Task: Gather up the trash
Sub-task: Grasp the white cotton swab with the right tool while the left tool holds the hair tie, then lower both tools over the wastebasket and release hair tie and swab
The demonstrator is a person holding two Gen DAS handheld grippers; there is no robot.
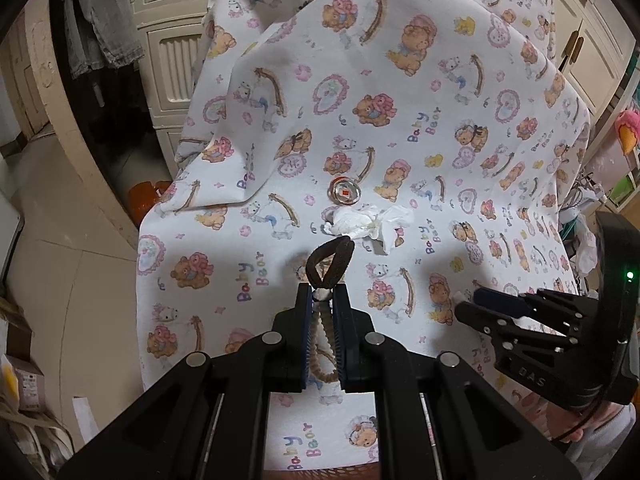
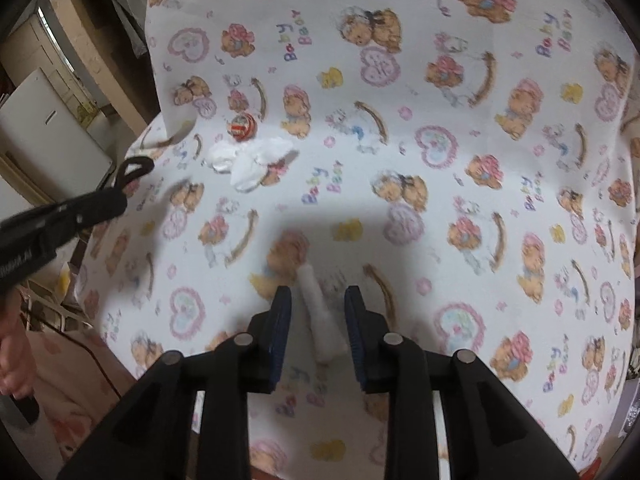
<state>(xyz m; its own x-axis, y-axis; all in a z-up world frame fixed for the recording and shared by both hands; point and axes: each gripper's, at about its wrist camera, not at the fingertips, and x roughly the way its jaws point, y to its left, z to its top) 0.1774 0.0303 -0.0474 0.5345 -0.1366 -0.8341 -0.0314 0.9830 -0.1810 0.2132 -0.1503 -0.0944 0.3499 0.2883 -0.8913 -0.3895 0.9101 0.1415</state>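
Note:
My left gripper [image 1: 323,294] is shut on a dark brown looped strip, a peel-like scrap [image 1: 329,261], held above the bear-print cloth [image 1: 400,140]. Past its tip lie a crumpled white tissue [image 1: 366,222] and a round silver-and-red wrapper [image 1: 345,192]. My right gripper [image 2: 318,294] is open, its jaws on either side of a small white paper roll [image 2: 316,312] lying on the cloth. The tissue [image 2: 252,158] and the round wrapper [image 2: 241,126] also show in the right wrist view, far left. The left gripper with its scrap [image 2: 132,170] enters there from the left.
The cloth [image 2: 460,200] covers a seat and rises into a draped back. Cream cabinets [image 1: 176,60] and hanging grey clothes [image 1: 104,20] stand behind on the left. Boxes and bags [image 1: 24,392] sit on the floor. An orange object [image 1: 146,196] lies beside the cloth's left edge.

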